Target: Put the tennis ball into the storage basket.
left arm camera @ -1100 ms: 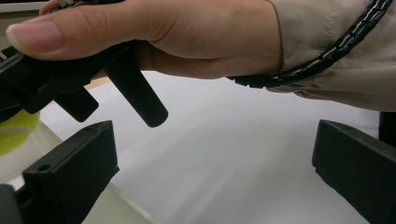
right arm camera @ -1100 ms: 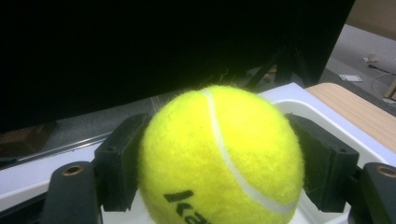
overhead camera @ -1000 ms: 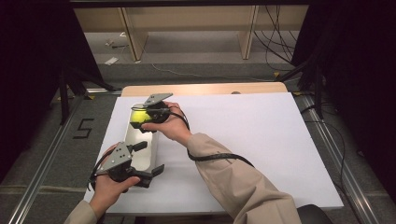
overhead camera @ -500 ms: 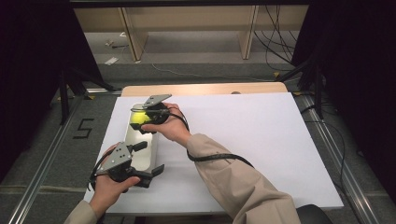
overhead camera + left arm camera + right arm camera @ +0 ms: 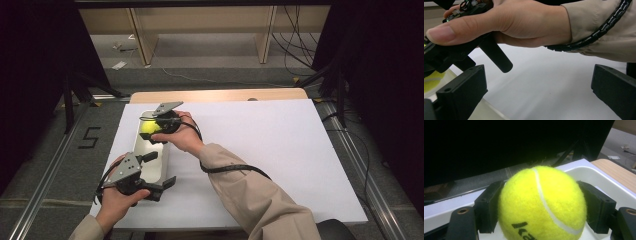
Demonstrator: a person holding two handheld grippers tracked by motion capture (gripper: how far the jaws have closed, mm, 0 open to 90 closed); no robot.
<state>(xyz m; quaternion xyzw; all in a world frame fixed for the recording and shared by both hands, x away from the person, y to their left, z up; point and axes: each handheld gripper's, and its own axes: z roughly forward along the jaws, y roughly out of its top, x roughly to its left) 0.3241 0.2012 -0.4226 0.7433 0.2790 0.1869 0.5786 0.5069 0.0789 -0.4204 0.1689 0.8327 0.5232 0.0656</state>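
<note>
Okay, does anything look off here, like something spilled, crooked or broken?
Nothing stands out. The right claw is shut on an intact tennis ball over the white tray, which lies flat on the white table cover. The left claw stands open beside the tray. No spills or damage.

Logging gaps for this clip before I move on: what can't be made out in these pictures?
- Printed black lettering on the yellow felt tennis ball: cut off by the right gripper view's bottom edge.
- Floor of the white rectangular plastic tray: in the high view, partly covered by the ball, right gripper and left gripper.
- In the left gripper view, the right hand hides most of the ball.
</note>
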